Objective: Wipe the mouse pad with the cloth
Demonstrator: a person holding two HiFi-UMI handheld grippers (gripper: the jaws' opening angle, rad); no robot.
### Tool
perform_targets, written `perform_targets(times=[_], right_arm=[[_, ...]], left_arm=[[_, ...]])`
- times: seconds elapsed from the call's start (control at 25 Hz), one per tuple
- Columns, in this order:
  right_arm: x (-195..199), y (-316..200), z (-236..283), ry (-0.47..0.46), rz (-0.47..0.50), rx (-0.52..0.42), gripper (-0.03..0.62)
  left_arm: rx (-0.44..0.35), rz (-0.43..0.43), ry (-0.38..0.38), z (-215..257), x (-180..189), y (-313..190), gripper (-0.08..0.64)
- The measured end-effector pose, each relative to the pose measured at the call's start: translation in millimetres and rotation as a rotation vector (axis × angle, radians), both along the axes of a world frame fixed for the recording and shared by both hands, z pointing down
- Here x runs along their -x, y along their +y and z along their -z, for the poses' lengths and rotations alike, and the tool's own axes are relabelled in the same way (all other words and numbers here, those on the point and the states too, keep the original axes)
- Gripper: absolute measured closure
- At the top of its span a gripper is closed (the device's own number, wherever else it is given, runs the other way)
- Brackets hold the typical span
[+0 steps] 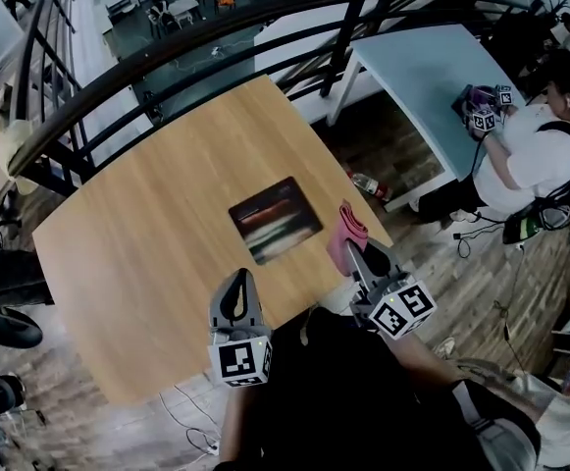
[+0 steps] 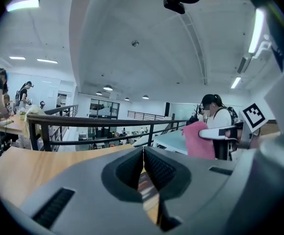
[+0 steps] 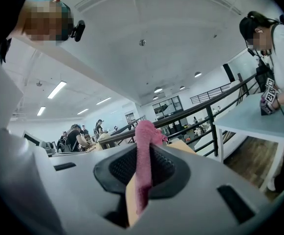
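Note:
A dark mouse pad [image 1: 276,220] with a blurred print lies near the right front part of the wooden table [image 1: 147,234]. My right gripper [image 1: 355,246] is shut on a pink cloth [image 1: 344,232], held upright just off the pad's right edge, near the table's corner. The cloth [image 3: 143,165] stands pinched between the right jaws. My left gripper [image 1: 237,292] hovers over the table's front edge, below the pad, jaws shut with nothing in them. From the left gripper view, its jaw tips [image 2: 143,153] meet, and the pink cloth [image 2: 199,140] shows to the right.
A black railing [image 1: 167,47] curves behind the table. A pale blue table [image 1: 422,77] stands at the right, where another person [image 1: 544,150] holds grippers. A bottle [image 1: 368,184] lies on the floor between the tables. Cables [image 1: 191,425] trail on the floor by my feet.

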State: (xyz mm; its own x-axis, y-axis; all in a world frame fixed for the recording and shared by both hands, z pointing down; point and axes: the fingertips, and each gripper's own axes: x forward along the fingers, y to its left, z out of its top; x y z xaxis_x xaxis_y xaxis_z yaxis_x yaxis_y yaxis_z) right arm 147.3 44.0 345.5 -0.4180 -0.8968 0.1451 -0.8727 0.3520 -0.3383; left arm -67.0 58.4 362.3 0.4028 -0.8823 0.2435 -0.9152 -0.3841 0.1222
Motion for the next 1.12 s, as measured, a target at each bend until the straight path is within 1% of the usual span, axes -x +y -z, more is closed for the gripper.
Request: perform_targets(times=[0.16,0.28,0.36,0.48,0.64,0.76,0.84,0.92,1.12], right_arm=[[-2.5,-22.3,1.6,0.043,-0.006,-0.010,0.532],[-5.6,-43.2,-2.3,0.057,-0.004,-0.008,0.531],[-6.4,-57.7,-7.7,0.062,0.006,0.002,0.532],[-4.6,-81.6,-20.1,0.075,0.049,0.022,0.531],[-0.1,-113.7,-35.5,0.116,0.113,0.030,0.531],[-0.6,-136.6,-45.3,0.147,0.162,0.024,0.531],[0.1,-153.0,-52.8,0.181,0.196,0.018,0.532],[0.0,-168.8,-63.3,0.233,0.241,0.009,0.531],[4.5,-197.4,-98.8,0.394,0.380,-0.014,0.531]], left_arm=[[0.050,-0.040,-0.059,-13.8,2.5,-18.4,0.537],[0.048,-0.053,-0.077,-18.8,0.9,-39.4,0.537],[0.061,-0.057,-0.098,-28.6,-0.9,-53.1,0.537],[0.118,-0.077,-0.167,-56.3,-4.9,-72.0,0.537],[0.207,-0.109,-0.265,-99.0,-9.8,-95.9,0.537],[0.223,-0.109,-0.325,-117.9,-14.2,-113.6,0.537],[0.228,-0.122,-0.353,-128.5,-17.0,-126.5,0.537],[0.258,-0.149,-0.377,-146.3,-21.9,-136.9,0.537],[0.394,-0.229,-0.460,-206.9,-28.8,-150.8,0.537]])
